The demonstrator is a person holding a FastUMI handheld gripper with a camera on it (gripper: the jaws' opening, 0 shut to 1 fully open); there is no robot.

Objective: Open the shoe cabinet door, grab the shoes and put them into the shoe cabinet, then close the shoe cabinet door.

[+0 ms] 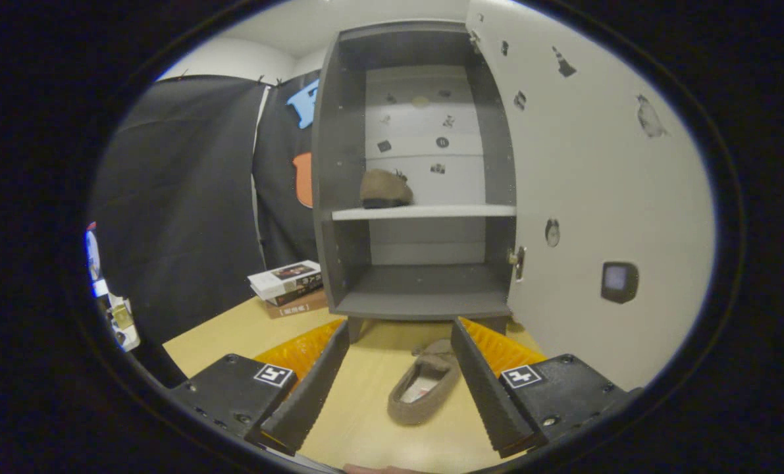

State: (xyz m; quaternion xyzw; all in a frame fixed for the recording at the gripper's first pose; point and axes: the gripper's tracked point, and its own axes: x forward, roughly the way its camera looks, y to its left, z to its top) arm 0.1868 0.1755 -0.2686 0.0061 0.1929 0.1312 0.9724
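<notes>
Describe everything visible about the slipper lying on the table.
The brown soft-looking slipper lies flat on the yellowish wooden table, opening up, showing a pale lining. It points toward the grey open-doored shoe cabinet, just ahead of it. It sits between the open tool's black fingers, nearer the right one; contact is unclear.

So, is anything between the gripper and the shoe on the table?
Nothing visible. The hand-held gripper is open, and the brown shoe lies on the table between its fingers, close to one of them.
</notes>
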